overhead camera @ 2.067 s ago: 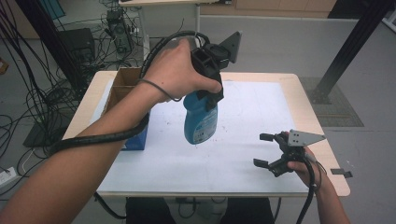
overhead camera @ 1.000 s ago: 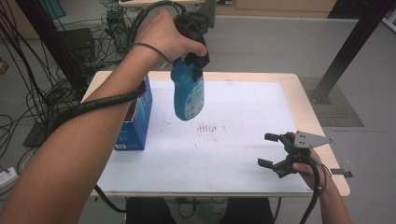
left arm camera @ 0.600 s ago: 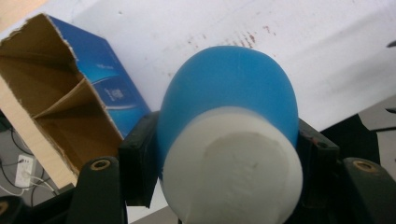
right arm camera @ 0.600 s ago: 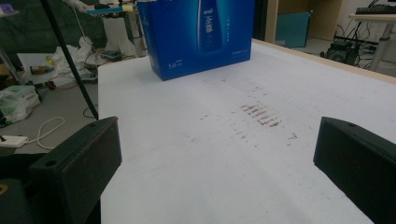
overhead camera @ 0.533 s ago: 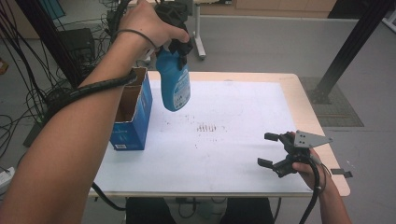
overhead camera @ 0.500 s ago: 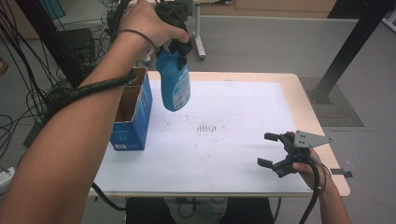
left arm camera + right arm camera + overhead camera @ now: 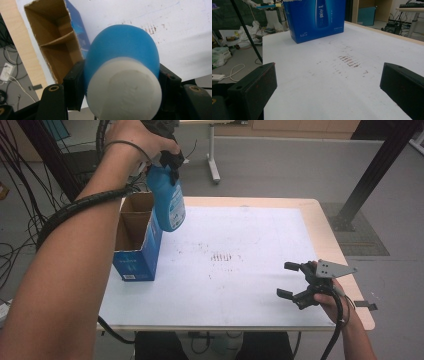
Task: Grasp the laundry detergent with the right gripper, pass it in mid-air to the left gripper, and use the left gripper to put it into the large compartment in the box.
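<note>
Above the open cardboard box [image 7: 134, 240], my left tool [image 7: 117, 82] clamps a smooth blue bottle [image 7: 167, 200]; my right tool [image 7: 296, 280] rests agape over the table [image 7: 250, 290]

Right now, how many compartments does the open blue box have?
2. The left gripper view looks into the blue box: a cardboard divider splits it into a far compartment and a near compartment. The blue bottle hides the box's near end, so more may be hidden.
</note>
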The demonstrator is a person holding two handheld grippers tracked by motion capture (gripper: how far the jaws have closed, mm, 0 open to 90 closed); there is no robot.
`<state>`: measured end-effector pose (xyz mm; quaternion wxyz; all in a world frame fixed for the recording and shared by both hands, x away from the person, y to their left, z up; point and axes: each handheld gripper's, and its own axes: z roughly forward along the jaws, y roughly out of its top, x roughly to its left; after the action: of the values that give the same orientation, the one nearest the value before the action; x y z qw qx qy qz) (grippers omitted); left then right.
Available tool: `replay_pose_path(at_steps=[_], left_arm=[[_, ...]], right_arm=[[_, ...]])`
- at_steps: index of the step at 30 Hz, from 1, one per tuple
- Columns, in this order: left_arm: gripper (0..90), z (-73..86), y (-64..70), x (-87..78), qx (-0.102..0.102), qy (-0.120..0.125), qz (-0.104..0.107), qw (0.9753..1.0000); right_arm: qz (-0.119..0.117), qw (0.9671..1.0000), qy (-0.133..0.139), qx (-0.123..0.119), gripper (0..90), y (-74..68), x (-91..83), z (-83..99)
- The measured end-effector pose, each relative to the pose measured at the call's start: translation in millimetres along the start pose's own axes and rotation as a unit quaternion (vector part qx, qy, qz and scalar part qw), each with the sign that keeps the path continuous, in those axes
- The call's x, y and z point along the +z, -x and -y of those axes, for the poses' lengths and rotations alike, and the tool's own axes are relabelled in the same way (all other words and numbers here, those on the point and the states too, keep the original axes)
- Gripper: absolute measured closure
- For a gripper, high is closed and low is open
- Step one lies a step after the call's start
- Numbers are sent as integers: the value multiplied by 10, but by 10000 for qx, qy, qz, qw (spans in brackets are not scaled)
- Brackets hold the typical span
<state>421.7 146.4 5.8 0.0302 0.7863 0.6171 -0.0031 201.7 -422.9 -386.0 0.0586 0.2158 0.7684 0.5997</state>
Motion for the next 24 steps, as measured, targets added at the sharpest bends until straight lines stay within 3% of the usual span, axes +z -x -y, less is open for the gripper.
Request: replay_pose_path(at_steps=[5, 8, 12, 15, 24], left_arm=[[372, -16, -128, -4, -285, -38, -134, 9995], [372, -21, -212, -16, -557, -74, -304, 9980], [372, -9, -318, -23, -731, -99, -326, 9967], [372, 24, -492, -23, -1046, -131, -245, 9941], [372, 52, -601, 28, -1359, -209, -440, 9895]], right_arm=[[14, 10000, 4, 10, 10, 8, 0, 4], [23, 10000, 14, 10, 10, 9, 2, 4], [22, 10000, 4, 16, 10, 7, 9, 7], [23, 10000, 3, 24, 10, 7, 12, 12], [34, 10000, -1, 37, 10, 18, 18, 17]])
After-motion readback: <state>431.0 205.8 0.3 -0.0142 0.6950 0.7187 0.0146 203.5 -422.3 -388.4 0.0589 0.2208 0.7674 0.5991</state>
